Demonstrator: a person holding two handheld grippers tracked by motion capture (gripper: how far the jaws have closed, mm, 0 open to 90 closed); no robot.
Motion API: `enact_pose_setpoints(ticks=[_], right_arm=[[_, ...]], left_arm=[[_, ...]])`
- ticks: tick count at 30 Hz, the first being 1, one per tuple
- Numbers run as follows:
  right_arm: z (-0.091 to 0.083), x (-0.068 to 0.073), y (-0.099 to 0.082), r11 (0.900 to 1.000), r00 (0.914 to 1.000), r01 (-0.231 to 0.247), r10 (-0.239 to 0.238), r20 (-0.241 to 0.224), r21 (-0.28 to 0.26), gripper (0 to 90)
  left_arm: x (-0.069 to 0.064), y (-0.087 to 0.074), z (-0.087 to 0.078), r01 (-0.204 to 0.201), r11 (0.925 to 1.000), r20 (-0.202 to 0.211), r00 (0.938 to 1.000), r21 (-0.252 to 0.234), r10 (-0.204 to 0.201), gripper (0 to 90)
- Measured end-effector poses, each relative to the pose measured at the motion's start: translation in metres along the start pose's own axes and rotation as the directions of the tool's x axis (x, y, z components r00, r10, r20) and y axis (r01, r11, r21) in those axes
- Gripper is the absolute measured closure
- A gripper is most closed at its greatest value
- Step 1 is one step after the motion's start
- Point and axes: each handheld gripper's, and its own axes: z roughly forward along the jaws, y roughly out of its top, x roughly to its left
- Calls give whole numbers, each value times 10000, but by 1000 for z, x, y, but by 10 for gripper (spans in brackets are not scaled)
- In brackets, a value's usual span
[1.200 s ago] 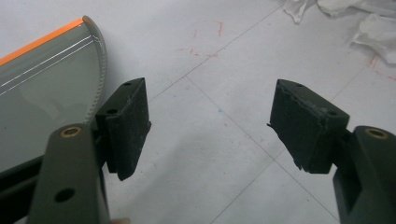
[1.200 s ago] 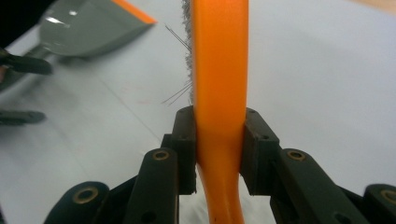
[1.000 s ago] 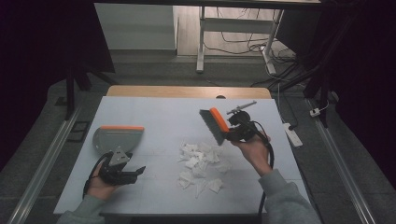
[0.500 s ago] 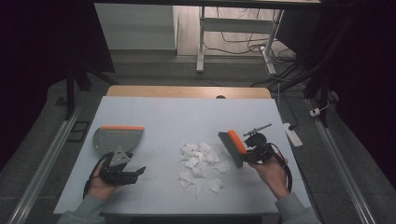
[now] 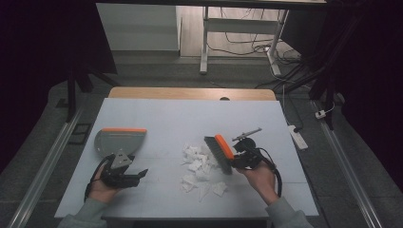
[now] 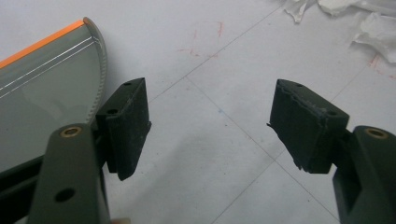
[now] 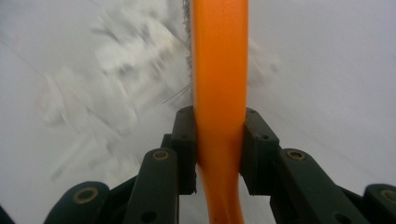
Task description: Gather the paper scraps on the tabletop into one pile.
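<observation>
High view has your right tool (image 5: pixel 234 160) clamped on the orange handle of a hand brush (image 5: pixel 219 153), bristle edge touching the near side of the paper scraps (image 5: pixel 199 167) just to its left on the table (image 5: pixel 190 118). Right gripper view shows both pads pressed against the handle, scraps blurred ahead. Your left tool (image 5: pixel 124 175) rests with jaws wide apart, gripping nothing; the grey dustpan (image 6: pixel 42 88) with its orange lip lies just beside its left jaw.
</observation>
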Motion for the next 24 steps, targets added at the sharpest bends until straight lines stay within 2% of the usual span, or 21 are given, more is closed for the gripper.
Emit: enact_pose_setpoints(ticks=[4, 8, 10, 13, 15, 18, 20, 23, 24], right_arm=[[0, 5, 11, 9985, 9994, 231, -245, -263, -503, 700], [-21, 4, 10, 9938, 9988, 354, -387, -294, -1054, 699], [-33, 3, 7, 9899, 9974, 582, -630, -337, -1296, 700], [-49, 4, 2, 9857, 9946, 871, -942, -432, -1444, 700], [-56, 6, -1, 9846, 9909, 1100, -1192, -620, -1356, 699], [-58, 11, -7, 9794, 9816, 1710, -1788, -671, -1071, 700], [-57, 14, -10, 9780, 9757, 1865, -1955, -987, -935, 700], [-53, 20, -16, 9696, 9572, 2396, -2443, -1550, -491, 700], [-52, 23, -19, 9635, 9491, 2665, -2672, -1666, -266, 699]], left_arm=[[2, -1, -1, 105, 9999, -18, 9999, -59, -105, 295], [2, -1, 0, 83, 10000, 8, 10000, -52, -83, 295], [1, 0, 0, -3, 10000, -18, 10000, 7, 3, 295], [0, 0, 0, -17, 10000, -33, 10000, 17, 17, 295], [0, 0, 0, -7, 10000, -40, 10000, 21, 8, 295], [1, 0, 1, -7, 10000, -43, 10000, 52, 7, 295], [0, 0, 1, -36, 10000, -44, 10000, 50, 36, 295], [1, -1, 0, -12, 10000, -37, 10000, 32, 12, 295], [1, -1, 0, 17, 10000, -42, 10000, 30, -17, 295]])
